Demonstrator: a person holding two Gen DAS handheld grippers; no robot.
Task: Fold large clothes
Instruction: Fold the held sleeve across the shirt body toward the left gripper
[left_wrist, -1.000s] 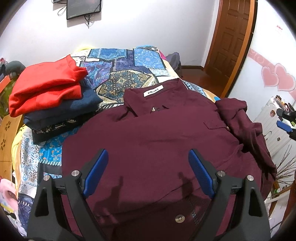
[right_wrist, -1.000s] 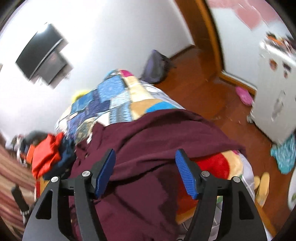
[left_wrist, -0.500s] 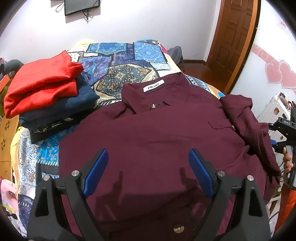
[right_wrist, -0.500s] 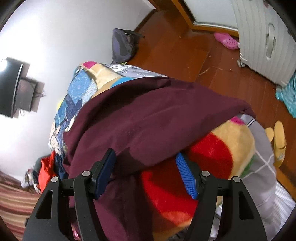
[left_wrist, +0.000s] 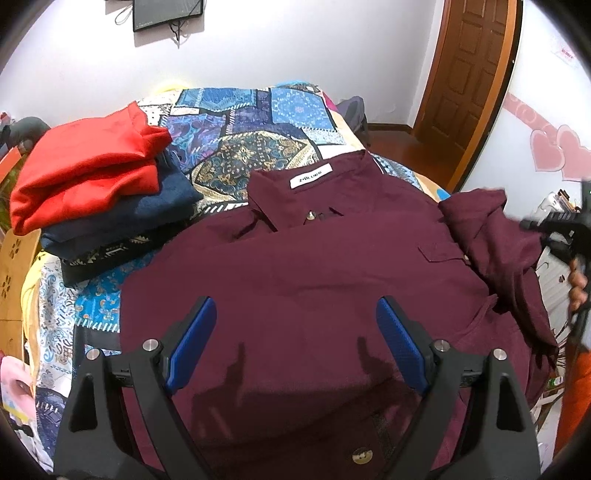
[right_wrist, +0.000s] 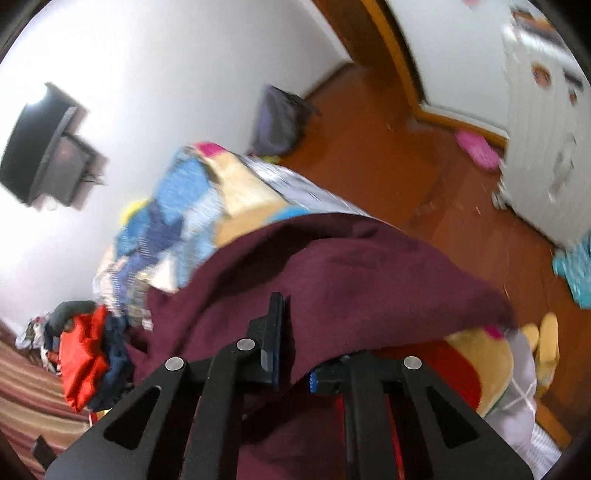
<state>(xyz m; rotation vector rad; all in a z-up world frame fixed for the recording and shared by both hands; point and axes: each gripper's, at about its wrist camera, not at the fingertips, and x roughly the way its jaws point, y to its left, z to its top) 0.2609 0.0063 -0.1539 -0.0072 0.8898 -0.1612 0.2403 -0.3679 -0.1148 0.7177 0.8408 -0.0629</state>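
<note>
Three folded garments sit stacked at the far left of the left wrist view: a red one (left_wrist: 88, 177) on top, a navy one (left_wrist: 122, 218) under it, and a dark patterned piece (left_wrist: 107, 258) at the bottom, all on a patchwork bedspread (left_wrist: 255, 136). Beside the stack, the maroon shirt (left_wrist: 314, 280) lies spread front-up across the bed, collar toward the far wall, a small button showing at the neck. The left gripper (left_wrist: 295, 336) hovers over the shirt's lower half with its blue-padded fingers (left_wrist: 192, 343) spread wide and nothing between them — the cloth lies below the gap, and whether the pads touch it cannot be told. A white label inside the collar (left_wrist: 311, 177) carries dark lettering too small to read with certainty. Farther right a chest pocket flap (left_wrist: 441, 254) shows, and past it the shirt's sleeve (left_wrist: 495, 236) is bunched up at the bed's right edge, where the right gripper's dark body enters the frame.

In the blurred right wrist view, the right gripper (right_wrist: 293, 369) is clenched on a fold of the maroon shirt (right_wrist: 332, 288) — the cloth drapes over and between its nearly closed fingers. Beyond it lie the wooden floor (right_wrist: 388, 155), a pink slipper (right_wrist: 476, 149) and a white cabinet (right_wrist: 546, 147).
</note>
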